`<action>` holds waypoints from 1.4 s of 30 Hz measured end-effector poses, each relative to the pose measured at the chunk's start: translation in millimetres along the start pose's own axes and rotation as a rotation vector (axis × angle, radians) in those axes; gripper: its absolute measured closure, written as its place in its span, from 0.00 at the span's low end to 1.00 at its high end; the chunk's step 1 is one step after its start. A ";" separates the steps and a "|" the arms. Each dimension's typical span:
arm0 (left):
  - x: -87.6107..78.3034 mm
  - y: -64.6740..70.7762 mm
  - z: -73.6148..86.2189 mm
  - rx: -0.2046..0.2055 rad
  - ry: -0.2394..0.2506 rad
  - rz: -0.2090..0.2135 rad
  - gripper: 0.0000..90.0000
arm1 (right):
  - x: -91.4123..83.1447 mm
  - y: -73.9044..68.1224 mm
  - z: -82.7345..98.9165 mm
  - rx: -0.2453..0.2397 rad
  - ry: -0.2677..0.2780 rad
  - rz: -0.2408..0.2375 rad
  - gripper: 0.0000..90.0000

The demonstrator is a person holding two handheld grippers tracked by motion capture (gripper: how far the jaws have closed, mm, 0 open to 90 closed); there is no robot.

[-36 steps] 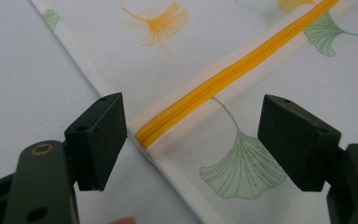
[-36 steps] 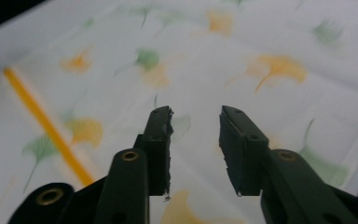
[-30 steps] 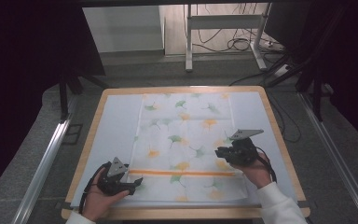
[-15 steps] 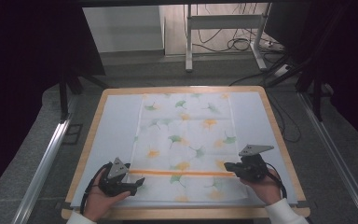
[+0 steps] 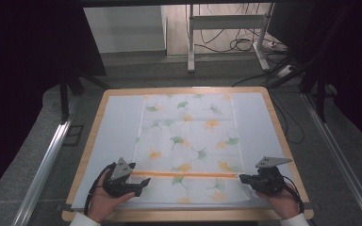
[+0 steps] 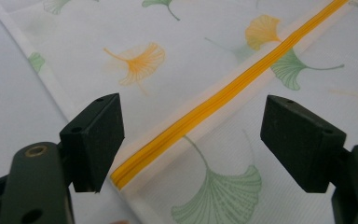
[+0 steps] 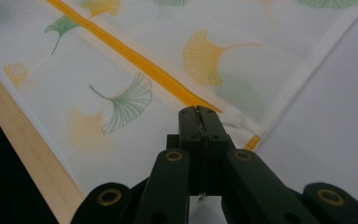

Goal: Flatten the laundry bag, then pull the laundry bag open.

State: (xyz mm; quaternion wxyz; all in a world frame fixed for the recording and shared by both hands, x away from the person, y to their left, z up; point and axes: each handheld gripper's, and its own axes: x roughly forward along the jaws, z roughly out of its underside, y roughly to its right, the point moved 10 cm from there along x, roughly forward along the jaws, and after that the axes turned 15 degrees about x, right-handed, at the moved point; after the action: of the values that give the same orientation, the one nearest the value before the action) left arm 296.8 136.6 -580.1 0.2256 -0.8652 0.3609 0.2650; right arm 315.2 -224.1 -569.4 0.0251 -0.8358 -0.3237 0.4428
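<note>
- One thin, slightly sheer white cloth (image 5: 188, 141) printed with green and orange ginkgo leaves lies flat in the middle of the desk (image 5: 268, 101); it is rectangular, long side running away from the person
- One ribbed orange band (image 5: 184, 174) crosses the cloth near its close edge, from side to side; in the left gripper view the band (image 6: 223, 95) looks like a raised, grooved strip with a white hem along both sides
- The desk has a pale, smooth top and a light wooden rim with rounded corners; its wood grain shows in the right gripper view (image 7: 28, 154)
- Two tongs, each matte black with brass-coloured rivets and a grey three-cornered plate on top, one in each of the person's two hands
- Left tongs (image 5: 143, 181) sit at the left end of the band with the jaws spread wide; in their own view (image 6: 193, 149) the band's end lies between the jaws, touched by neither
- Right tongs (image 5: 242, 178) sit at the right end of the band, jaws pressed together on the cloth's corner there; in their own view (image 7: 199, 114) the hem puckers just beyond the tips
- Compared with a second ago, the right tongs have come down from farther up the cloth to the band's right end; the left ones have barely shifted
</note>
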 end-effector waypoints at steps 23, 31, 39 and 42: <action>11.5 11.2 -30.3 0.043 0.000 0.049 0.24 | 5.3 6.7 25.2 0.022 -0.065 0.052 0.99; 19.0 18.9 -41.2 0.041 -0.004 0.085 0.24 | 5.6 5.9 26.4 0.022 -0.066 0.056 0.99; 36.4 31.1 -63.4 0.060 -0.010 0.119 0.23 | 5.2 4.6 27.3 0.017 -0.068 0.064 0.99; 45.6 37.9 -71.8 0.074 -0.016 0.132 0.23 | 4.7 3.5 28.6 0.009 -0.069 0.066 0.99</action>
State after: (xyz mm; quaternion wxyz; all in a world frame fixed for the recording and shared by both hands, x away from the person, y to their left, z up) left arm 317.2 47.6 -561.6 0.2423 -0.8285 0.4248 0.2727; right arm 297.2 -231.2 -591.2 0.0030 -0.8301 -0.2945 0.4735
